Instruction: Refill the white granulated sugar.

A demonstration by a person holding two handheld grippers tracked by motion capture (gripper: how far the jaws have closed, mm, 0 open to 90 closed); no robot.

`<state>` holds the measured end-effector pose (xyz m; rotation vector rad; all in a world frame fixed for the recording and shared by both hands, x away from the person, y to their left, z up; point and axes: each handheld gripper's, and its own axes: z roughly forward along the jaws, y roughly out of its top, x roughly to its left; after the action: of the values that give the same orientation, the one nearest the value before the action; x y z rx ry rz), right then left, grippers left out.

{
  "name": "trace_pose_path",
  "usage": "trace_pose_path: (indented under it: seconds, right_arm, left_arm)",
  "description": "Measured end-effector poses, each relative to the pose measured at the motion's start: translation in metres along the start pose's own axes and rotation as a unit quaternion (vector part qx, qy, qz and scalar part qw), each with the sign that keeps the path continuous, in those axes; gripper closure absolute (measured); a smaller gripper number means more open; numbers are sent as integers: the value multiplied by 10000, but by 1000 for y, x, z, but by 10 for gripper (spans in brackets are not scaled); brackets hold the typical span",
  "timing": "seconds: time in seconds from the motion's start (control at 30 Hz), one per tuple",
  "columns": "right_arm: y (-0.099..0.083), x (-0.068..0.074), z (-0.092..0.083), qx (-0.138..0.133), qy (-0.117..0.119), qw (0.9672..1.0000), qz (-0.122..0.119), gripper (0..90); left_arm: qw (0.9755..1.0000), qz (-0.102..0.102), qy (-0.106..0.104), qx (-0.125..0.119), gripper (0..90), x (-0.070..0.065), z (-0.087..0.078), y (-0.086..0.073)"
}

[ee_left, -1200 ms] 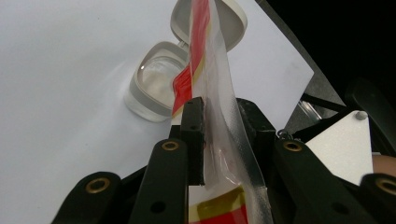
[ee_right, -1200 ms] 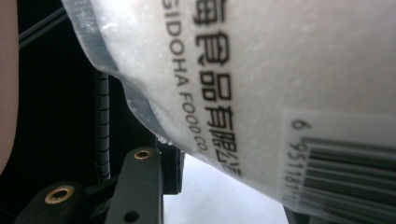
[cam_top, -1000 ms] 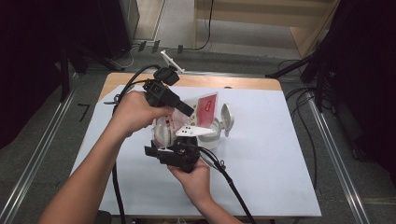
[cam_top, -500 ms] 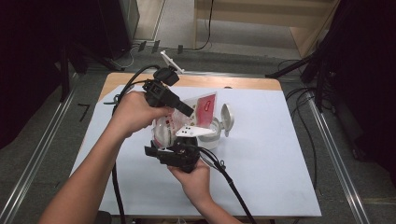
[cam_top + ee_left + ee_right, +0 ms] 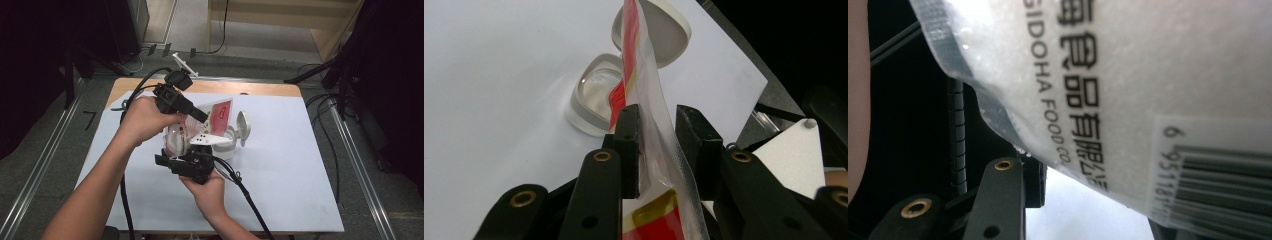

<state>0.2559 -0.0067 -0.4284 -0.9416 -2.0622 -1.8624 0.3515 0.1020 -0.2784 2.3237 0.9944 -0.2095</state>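
A clear and red plastic bag (image 5: 220,112) of white grains hangs tilted above an open white jar (image 5: 227,145), whose flip lid (image 5: 243,125) stands up. My left gripper (image 5: 202,116) comes in from the upper left and is shut on the bag's upper part. In the left gripper view the bag (image 5: 644,75) runs between both pads of my left gripper (image 5: 656,145), above the jar (image 5: 596,92). My right gripper (image 5: 189,147) points up from below, shut on the bag's lower end. In the right gripper view the printed bag (image 5: 1148,75) covers the right jaw of that gripper (image 5: 1088,200).
White sheet (image 5: 300,165) covers the table; its wooden far edge (image 5: 250,87) shows. Black cables (image 5: 245,195) trail from both grippers toward the near edge. A small white object (image 5: 184,64) lies on the floor beyond the table. Dark equipment stands on both sides.
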Motion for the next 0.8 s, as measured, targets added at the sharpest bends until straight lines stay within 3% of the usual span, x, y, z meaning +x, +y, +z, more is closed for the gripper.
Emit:
trace_pose_path:
  seconds: [0.63, 0.8]
  right_arm:
    - [0, 1, 0, -12, -14, 10000, 14, 626]
    - [1, 0, -1, -69, 65, 9999, 141, 622]
  left_arm:
    - [10000, 67, 41, 3, 735, -2, 2, 1]
    - [10000, 30, 14, -28, 718, -4, 2, 1]
